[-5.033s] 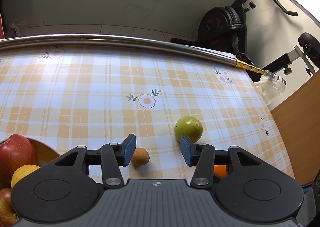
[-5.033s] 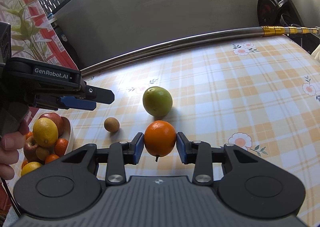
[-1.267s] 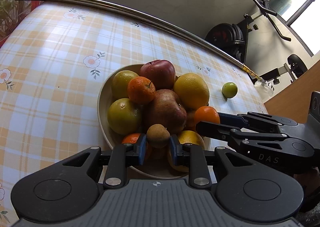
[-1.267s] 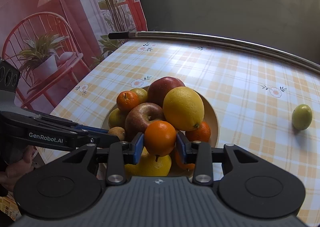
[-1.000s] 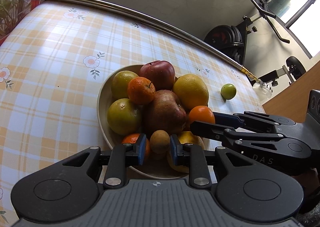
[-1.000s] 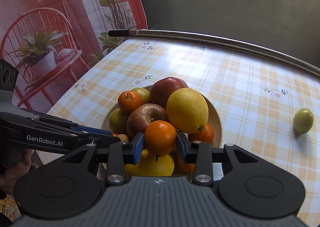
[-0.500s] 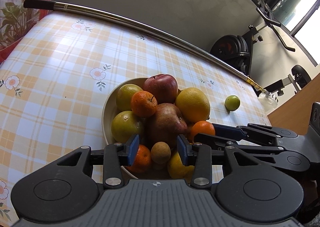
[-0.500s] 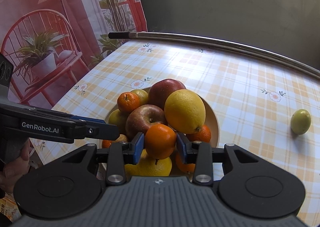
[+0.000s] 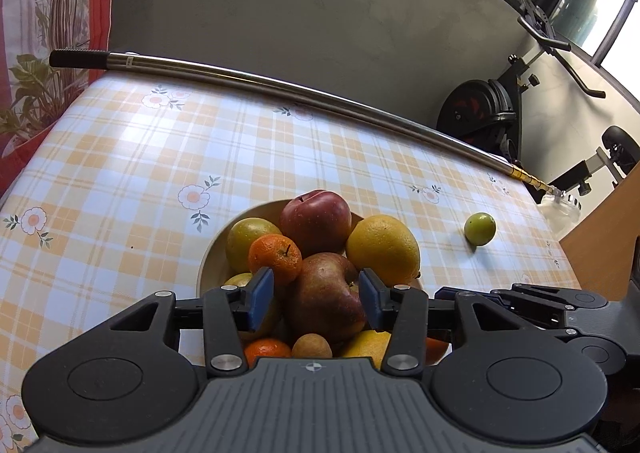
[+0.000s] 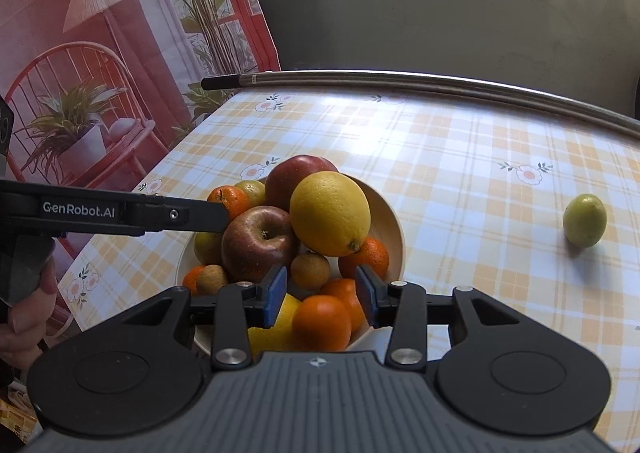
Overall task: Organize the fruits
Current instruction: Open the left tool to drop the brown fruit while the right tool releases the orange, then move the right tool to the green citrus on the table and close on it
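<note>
Table (image 9: 120,157): covered with an orange-and-white checked cloth printed with small flowers; a metal pole (image 9: 280,87) lies along its far edge.

Bowl (image 10: 394,225): pale, round, standing on the table, heaped with fruit. All places below are given from this bowl.

Left gripper (image 9: 316,299): black, blue pads, hovering over the near side of the bowl. Its jaws have just been opening and stand partly apart; nothing is gripped. The lower apple shows in the gap beyond them, untouched as far as the view tells.

Right gripper (image 10: 321,295): same make, over the near edge of the bowl, beside the left gripper. Its jaws have just been opening; the pads stand clear of the orange below them, and nothing is held.

Hand (image 10: 28,309): seen at the left edge of the right wrist view, holding the left gripper's handle.

Contents of the bowl:
- Lemon (image 10: 330,213): large, yellow, on top of the heap toward the right.
- Upper apple (image 9: 316,217): red, at the far side.
- Lower apple (image 9: 326,297): brownish red, in the middle.
- Orange (image 10: 322,321): at the near edge, lying under the right gripper.
- Mandarin (image 9: 275,259): with stem, on the left of the heap.
- Small brown fruit (image 9: 312,346): at the near edge, lying loose below the left gripper.

Outside the bowl:
- Green fruit (image 9: 479,228): round, alone on the cloth, well apart to the right.
</note>
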